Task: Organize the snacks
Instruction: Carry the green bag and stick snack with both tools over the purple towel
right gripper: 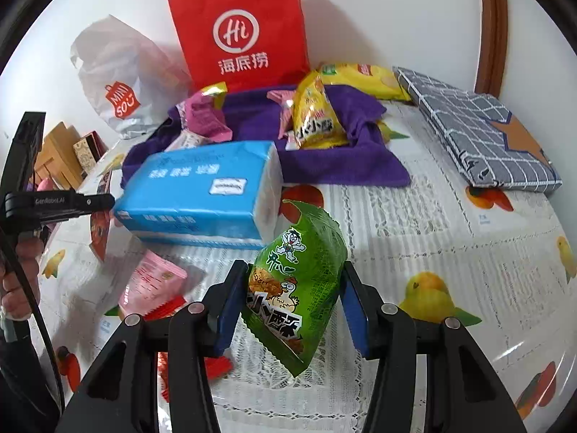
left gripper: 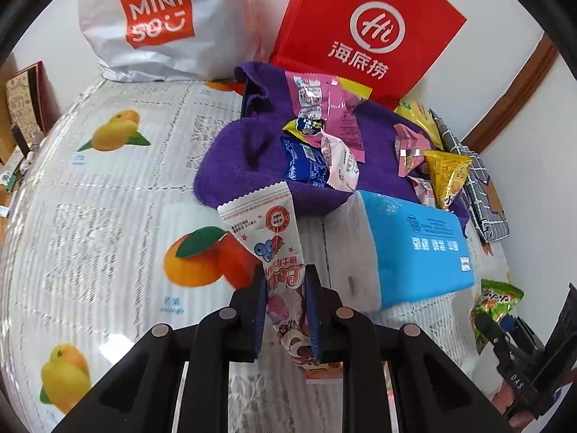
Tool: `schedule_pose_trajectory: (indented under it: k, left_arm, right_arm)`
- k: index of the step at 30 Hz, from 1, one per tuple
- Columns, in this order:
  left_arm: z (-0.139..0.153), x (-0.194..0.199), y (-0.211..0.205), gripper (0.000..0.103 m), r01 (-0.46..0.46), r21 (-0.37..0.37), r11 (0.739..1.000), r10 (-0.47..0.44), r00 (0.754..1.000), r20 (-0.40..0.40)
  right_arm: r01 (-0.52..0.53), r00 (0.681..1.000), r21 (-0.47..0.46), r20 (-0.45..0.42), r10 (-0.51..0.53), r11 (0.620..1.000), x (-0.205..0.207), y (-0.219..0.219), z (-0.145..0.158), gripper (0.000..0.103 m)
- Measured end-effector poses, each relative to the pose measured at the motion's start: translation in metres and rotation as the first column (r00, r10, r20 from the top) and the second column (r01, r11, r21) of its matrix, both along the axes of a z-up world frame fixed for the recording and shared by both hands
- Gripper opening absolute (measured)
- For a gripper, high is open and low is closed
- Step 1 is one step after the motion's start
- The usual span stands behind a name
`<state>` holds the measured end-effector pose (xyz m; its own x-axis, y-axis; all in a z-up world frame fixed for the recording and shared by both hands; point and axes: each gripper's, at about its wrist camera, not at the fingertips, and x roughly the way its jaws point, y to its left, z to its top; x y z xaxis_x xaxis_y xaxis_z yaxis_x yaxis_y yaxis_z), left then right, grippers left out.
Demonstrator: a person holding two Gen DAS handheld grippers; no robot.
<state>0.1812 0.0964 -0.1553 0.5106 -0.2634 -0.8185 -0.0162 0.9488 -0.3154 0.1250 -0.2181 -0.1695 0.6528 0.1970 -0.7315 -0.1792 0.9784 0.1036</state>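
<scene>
**Fruit-print table, wall side: snacks sorted by two grippers**

Surface: a table covered with a lace-patterned cloth (left gripper: 108, 195) printed with oranges and lemons was recorded against a white wall. A red paper bag (right gripper: 239, 32) and a white plastic shopping bag (left gripper: 155, 25) were stood at the back.

Collection point: a purple towel (left gripper: 252, 151) was spread before the red bag, and assorted wrapped snacks (left gripper: 324, 122) in pink, blue and yellow were heaped on it. A blue tissue pack (right gripper: 202, 195) was laid just in front of the towel. A grey checked folded item (right gripper: 479, 133) was placed to the right.

Left gripper (left gripper: 286, 303): its jaws were clamped on a white stick-shaped packet (left gripper: 268, 231) printed with berries, which was held above the tablecloth, near the towel's front edge.

Right gripper (right gripper: 292, 306): its jaws were closed on a green snack packet (right gripper: 299, 278), which was lifted clear of the table, just in front of the tissue pack.

Loose item: a pink packet (right gripper: 155, 281) was left on the cloth beside the right gripper.
</scene>
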Motion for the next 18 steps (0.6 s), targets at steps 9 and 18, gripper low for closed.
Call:
schedule_pose_trajectory:
  k: [9, 18]
  left_arm:
    - [0.029, -0.022, -0.007, 0.019, 0.014, -0.005, 1.0, -0.013, 0.998, 0.063]
    - [0.054, -0.021, -0.034, 0.019, 0.063, 0.051, 0.997, -0.069, 0.992, 0.109]
  right_arm:
    - [-0.023, 0.999, 0.002, 0.048, 0.023, 1.0, 0.002, 0.005, 0.029, 0.051]
    - [-0.055, 0.992, 0.003, 0.112, 0.054, 0.998, 0.017, 0.01, 0.059, 0.051]
